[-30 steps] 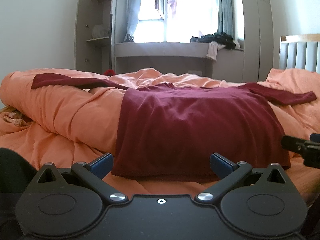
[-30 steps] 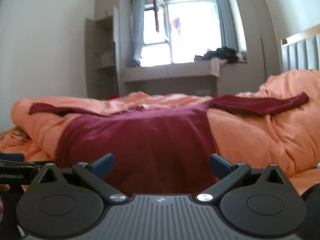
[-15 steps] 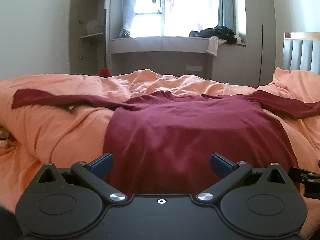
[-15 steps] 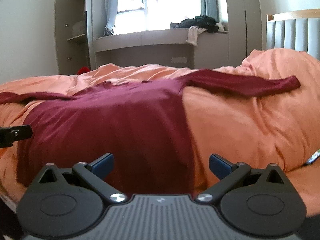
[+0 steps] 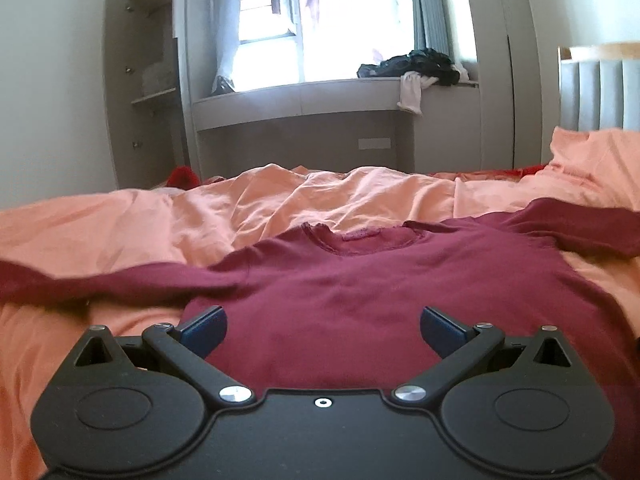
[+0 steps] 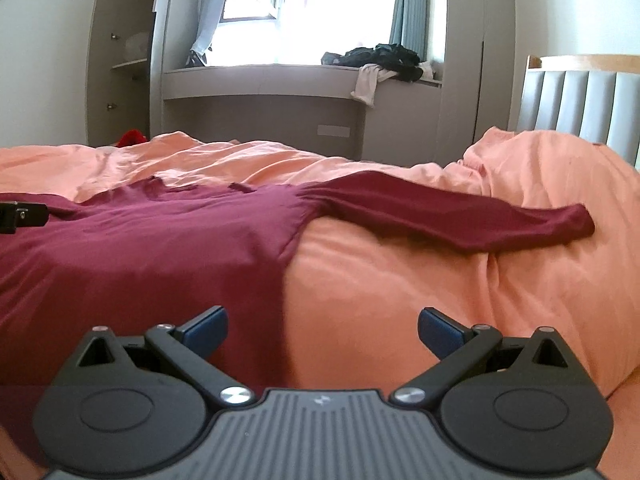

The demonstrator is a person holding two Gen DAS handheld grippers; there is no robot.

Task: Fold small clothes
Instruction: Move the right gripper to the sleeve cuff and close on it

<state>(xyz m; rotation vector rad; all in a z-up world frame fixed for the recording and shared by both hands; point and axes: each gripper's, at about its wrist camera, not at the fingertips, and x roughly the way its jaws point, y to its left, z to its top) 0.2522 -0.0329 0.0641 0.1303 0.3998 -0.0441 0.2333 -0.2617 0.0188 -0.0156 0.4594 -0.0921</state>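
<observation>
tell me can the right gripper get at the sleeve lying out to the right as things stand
Probably yes: the right gripper is open, and the sleeve lies flat on the orange bedding ahead of it, with nothing between.

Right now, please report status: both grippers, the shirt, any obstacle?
Left gripper open, empty. Right gripper open, empty. Maroon shirt spread flat on orange duvet, sleeves out, unfolded. Nothing lying on it.

In front of me the bed [image 5: 100,232] is covered by a rumpled orange duvet [image 6: 400,280], bunched into soft ridges. Directly on it a dark red long-sleeved cotton shirt [image 5: 360,280] lies spread flat, neckline away from me, one sleeve [image 6: 460,216] stretched over a swell of the duvet towards the grey padded headboard [image 6: 580,100].
</observation>
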